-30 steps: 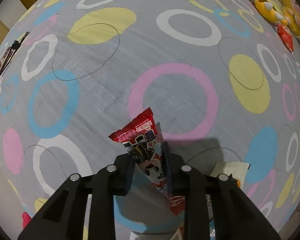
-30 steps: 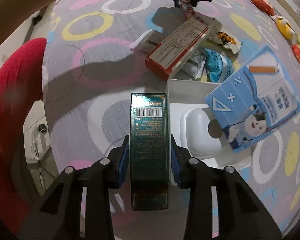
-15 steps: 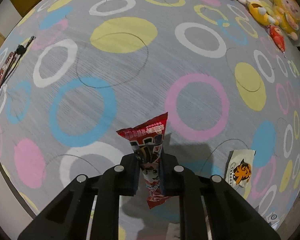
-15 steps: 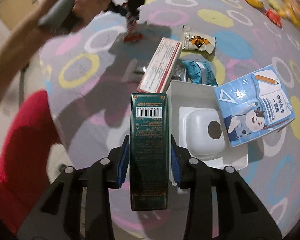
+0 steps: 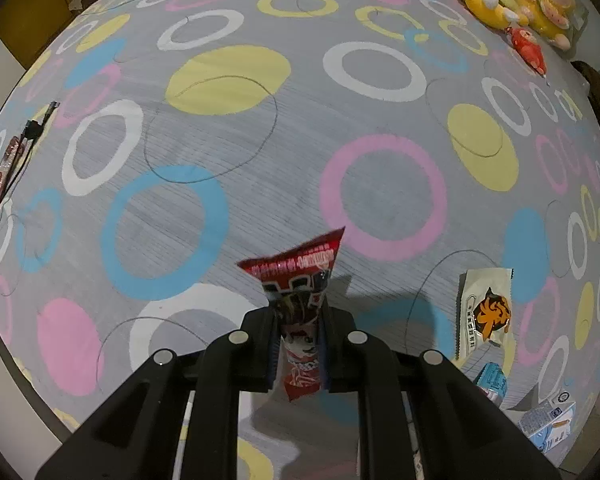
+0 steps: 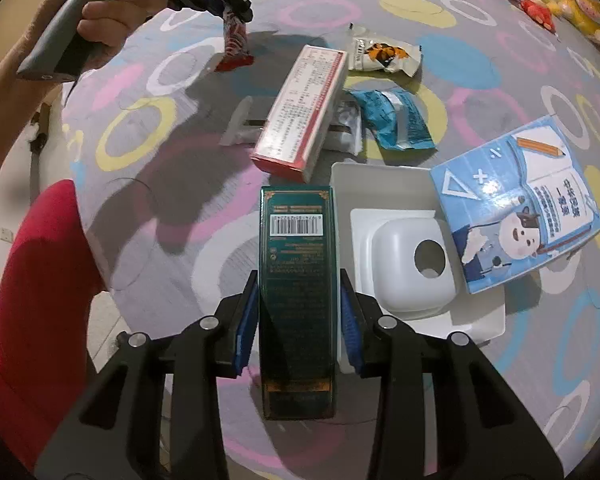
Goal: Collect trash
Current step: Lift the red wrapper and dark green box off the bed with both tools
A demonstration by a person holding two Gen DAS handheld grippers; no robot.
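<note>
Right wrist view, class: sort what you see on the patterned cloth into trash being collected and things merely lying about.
Trash:
green carton in right gripper
red wrapper in left gripper
red-and-white box
tiger-print packet
blue packet

Lying about:
plush toys

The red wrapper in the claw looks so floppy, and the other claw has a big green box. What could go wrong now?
1. The left claw pinches the thin red wrapper at its middle only; being slick, it might slip out.
2. The green box sticks out far past the right claw, so it could tip or bump the white tray right beside it.
3. The red box lies on top of other trash and could slide if nudged.
</note>
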